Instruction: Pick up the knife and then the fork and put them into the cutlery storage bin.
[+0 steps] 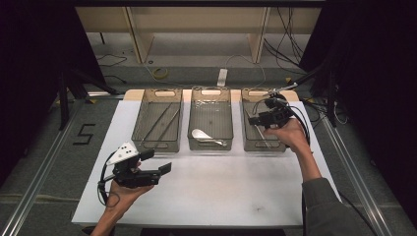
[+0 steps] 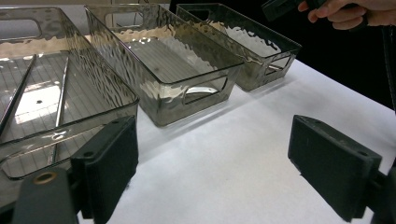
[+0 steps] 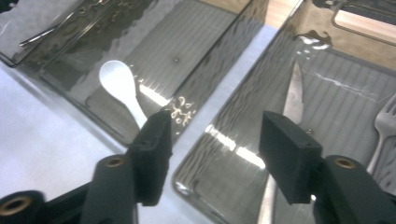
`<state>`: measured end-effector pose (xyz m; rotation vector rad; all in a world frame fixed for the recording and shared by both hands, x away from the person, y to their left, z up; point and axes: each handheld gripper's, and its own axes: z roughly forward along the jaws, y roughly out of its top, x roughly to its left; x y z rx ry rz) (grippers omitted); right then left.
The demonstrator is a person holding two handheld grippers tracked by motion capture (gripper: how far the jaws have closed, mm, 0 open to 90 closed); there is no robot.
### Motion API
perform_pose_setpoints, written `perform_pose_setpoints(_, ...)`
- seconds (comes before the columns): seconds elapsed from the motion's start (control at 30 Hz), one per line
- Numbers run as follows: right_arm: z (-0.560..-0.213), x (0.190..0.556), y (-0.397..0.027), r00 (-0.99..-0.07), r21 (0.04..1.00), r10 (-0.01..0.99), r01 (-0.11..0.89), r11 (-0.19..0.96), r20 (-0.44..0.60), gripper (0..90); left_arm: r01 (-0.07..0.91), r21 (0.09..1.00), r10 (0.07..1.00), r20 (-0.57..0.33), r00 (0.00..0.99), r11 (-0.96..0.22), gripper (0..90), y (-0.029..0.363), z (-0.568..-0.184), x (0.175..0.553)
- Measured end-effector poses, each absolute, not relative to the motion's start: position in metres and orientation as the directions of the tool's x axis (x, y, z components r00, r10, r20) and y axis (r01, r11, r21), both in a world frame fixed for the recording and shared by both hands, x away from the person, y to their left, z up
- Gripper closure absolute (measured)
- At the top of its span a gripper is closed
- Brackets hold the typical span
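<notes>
Three clear grey bins stand in a row at the back of a white table (image 1: 221,187). The left bin (image 1: 139,115) holds two thin metal rods (image 1: 160,123). A white spoon (image 1: 201,134) (image 3: 119,81) lies in the middle bin (image 1: 210,148). In the right bin (image 1: 264,148) lie a knife (image 3: 293,95) and a fork (image 3: 385,121). My right gripper (image 1: 253,119) (image 3: 217,140) hangs open over the right bin's left side, with nothing between its jaws. My left gripper (image 1: 157,161) (image 2: 215,154) is open and empty above the table, in front of the left bin.
The table's edges drop to a grey floor with metal rails on both sides. Behind the bins a strip of wooden board shows, then cables on the floor and a wooden frame. A person's right hand (image 2: 345,11) is seen past the far bin.
</notes>
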<state>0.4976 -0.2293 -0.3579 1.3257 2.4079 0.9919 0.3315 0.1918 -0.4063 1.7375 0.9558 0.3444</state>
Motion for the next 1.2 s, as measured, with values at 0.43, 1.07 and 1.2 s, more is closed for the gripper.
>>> perform_pose_setpoints(0.43,-0.362,0.462,-0.220,-0.587,0.723,0.793,0.617,0.309,0.162,37.8,0.430,0.896,0.739,-0.216,0.638,-0.109,15.4,0.192,-0.406,0.332)
perform_pose_setpoints(1.07,-0.383,0.424,-0.208,-0.642,0.752,0.747,0.576,0.321,0.172,33.1,0.439,0.893,0.741,-0.228,0.632,-0.100,15.4,0.191,-0.407,0.333)
perform_pose_setpoints(1.2,-0.386,0.414,-0.211,-0.654,0.761,0.733,0.567,0.314,0.185,32.8,0.436,0.893,0.741,-0.217,0.635,-0.113,15.5,0.190,-0.407,0.333)
